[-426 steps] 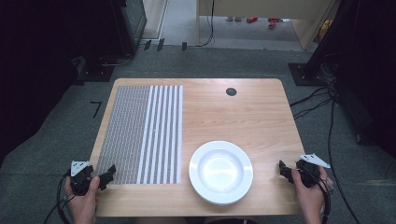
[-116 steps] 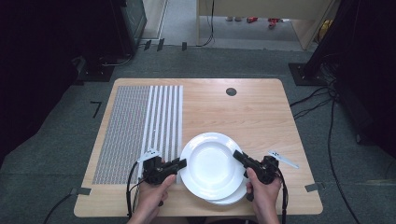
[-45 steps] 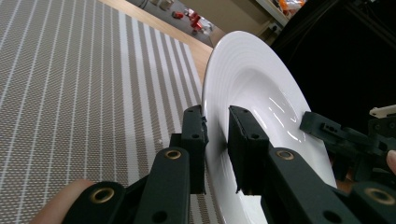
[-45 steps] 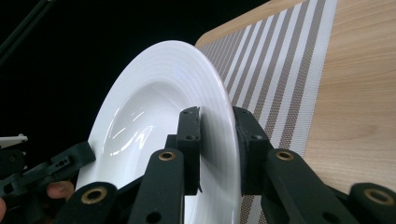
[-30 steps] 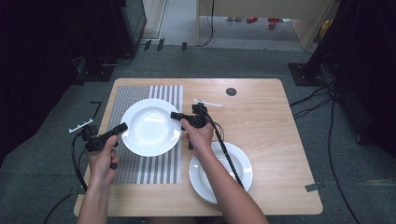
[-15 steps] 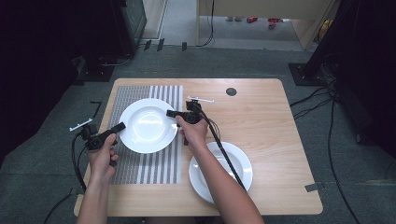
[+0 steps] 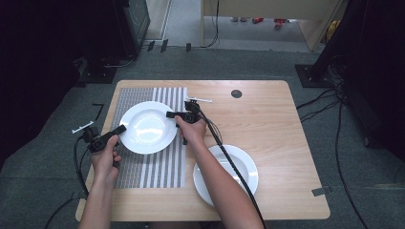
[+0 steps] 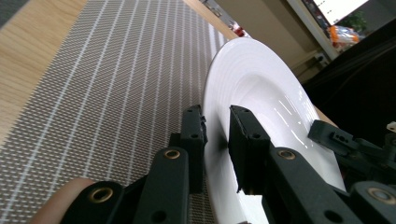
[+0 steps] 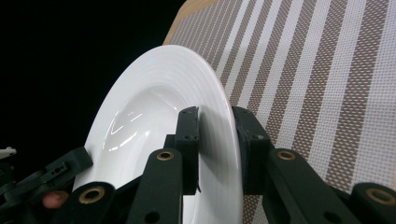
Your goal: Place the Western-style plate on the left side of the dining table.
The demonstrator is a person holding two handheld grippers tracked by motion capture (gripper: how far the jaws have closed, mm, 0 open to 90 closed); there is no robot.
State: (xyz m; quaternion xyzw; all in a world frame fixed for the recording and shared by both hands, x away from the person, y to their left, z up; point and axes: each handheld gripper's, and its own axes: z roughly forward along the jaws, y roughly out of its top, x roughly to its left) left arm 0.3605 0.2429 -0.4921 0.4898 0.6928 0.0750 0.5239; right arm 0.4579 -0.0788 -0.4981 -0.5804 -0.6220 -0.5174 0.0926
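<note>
Plate (image 7: 147,127) carried onto striped mat (image 7: 153,164); left gripper (image 7: 119,129), right gripper (image 7: 172,114) clamping its rim

Second plate (image 7: 226,174) — striped mat (image 7: 152,164)

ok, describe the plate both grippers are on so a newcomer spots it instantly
On the wooden table, find the striped placemat at its left. The white plate is over the mat, rim pinched by the left gripper and right gripper; the other plate lies on bare wood.
</note>
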